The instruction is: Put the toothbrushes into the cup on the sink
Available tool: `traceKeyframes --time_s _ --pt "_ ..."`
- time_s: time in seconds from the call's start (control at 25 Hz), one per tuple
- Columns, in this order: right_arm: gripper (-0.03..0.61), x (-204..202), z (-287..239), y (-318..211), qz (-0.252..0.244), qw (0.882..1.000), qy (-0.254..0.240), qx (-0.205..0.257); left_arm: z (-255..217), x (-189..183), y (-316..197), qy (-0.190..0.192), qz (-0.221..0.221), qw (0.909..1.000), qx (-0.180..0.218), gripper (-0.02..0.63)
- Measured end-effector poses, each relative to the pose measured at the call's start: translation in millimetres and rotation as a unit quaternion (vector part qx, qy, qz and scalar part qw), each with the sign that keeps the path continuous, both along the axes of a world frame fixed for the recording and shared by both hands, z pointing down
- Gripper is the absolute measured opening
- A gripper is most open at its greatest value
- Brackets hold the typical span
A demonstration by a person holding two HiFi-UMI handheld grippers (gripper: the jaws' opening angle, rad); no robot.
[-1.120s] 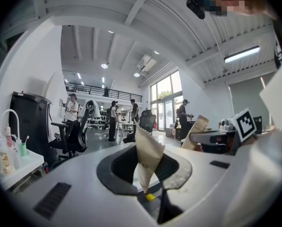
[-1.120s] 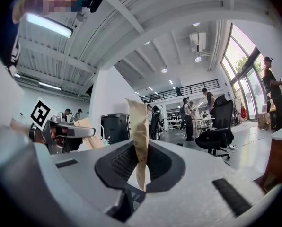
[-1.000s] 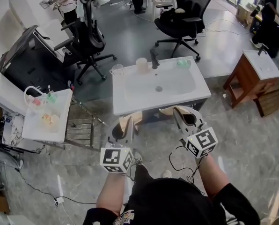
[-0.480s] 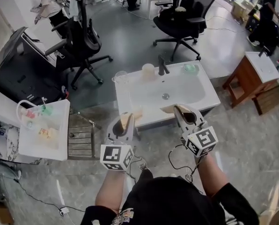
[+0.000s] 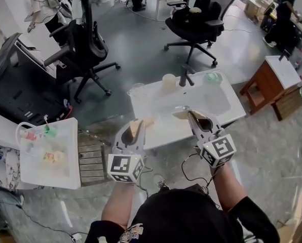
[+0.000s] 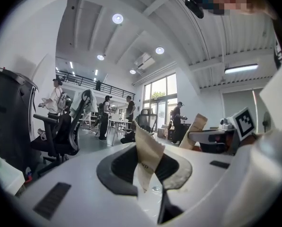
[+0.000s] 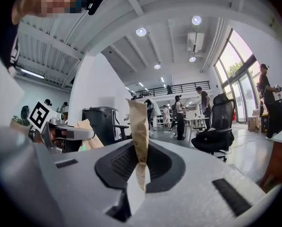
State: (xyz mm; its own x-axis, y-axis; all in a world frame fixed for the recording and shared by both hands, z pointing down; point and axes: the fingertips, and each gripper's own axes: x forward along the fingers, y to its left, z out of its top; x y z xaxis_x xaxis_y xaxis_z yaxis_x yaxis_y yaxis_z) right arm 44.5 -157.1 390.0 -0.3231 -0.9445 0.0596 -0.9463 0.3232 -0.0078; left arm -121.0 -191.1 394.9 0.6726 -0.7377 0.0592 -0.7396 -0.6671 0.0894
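Head view: my left fingers (image 5: 124,136) and right fingers (image 5: 204,130) each clench a wrapped toothbrush (image 5: 136,128) near the sink (image 5: 212,105); neither is in the cup (image 5: 168,81) yet.

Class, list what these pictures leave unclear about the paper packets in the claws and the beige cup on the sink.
- Contents of the left packet and right packet: gripper views, brown paper wraps them.
- Inside of the beige cup: head view, too small.
- Packet print: gripper views, too small.

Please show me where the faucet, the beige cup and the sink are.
faucet (image 5: 184,76), head view, on its dark upright body.
beige cup (image 5: 168,81), head view, on its side wall.
sink (image 5: 233,103), head view, on its white right rim.
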Motion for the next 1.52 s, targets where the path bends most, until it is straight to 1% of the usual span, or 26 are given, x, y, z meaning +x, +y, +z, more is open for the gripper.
traceKeyframes --time_s 0.2,0.36,0.52,0.64,0.8,1.0,1.28,1.52 --pt "0.037 -12.4 -2.1 -16.9 0.004 1.000 0.009 -0.004 0.3 -9.7 -17.1 0.006 0.008 0.9999 -0.001 0.066" --pt "0.037 -14.1 -3.8 -28.3 -0.001 1.000 0.013 -0.004 0.5 -8.7 -25.4 0.008 0.008 0.9999 -0.001 0.066" --pt "0.037 -14.6 -4.4 -41.3 -0.021 1.000 0.015 -0.003 1.8 -4.4 -30.7 0.007 -0.004 1.0000 -0.002 0.066" --pt "0.037 -12.0 -5.0 -52.3 -0.044 0.999 0.013 0.000 -1.1 -0.2 -33.7 0.004 -0.023 0.9997 0.002 0.066" --pt "0.037 -0.9 -7.7 -68.7 -0.072 0.997 0.009 0.007 -4.9 11.3 -38.7 -0.001 -0.048 0.9988 0.006 0.066" --pt "0.037 18.8 -3.9 -90.1 -0.093 0.996 -0.003 0.007 -2.7 30.6 -47.1 -0.010 -0.067 0.9977 0.005 0.066" --pt "0.037 36.8 7.5 -113.0 -0.109 0.994 -0.014 -0.002 4.6 51.3 -58.5 -0.023 -0.078 0.9967 -0.002 0.066" --pt "0.037 45.1 8.4 -131.8 -0.115 0.993 -0.017 0.003 6.3 60.0 -68.2 -0.028 -0.086 0.9959 -0.002 0.066"
